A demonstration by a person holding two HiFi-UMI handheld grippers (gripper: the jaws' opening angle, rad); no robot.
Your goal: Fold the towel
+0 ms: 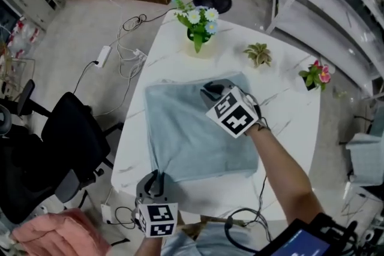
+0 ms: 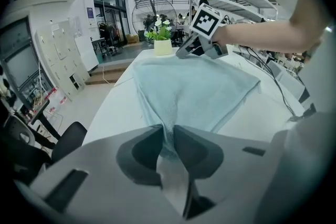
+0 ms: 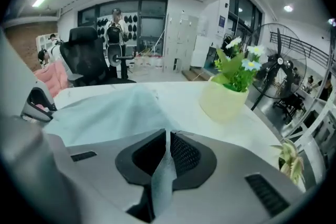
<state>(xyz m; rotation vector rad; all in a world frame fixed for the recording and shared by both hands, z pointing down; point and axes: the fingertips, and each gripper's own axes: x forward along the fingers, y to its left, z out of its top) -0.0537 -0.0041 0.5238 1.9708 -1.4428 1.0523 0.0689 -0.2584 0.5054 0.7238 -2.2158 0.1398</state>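
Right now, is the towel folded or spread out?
Mostly spread out: the towel lies open across the table, only raised where the left gripper and right gripper pinch its edge.

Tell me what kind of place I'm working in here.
Probably an open office or lab workspace: a black office chair beside the white table, metal shelving, lockers and a standing fan.

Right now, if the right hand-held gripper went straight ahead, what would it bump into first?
Probably the white marble tabletop beyond the pale blue towel it pinches; the yellow flowerpot stands slightly right.
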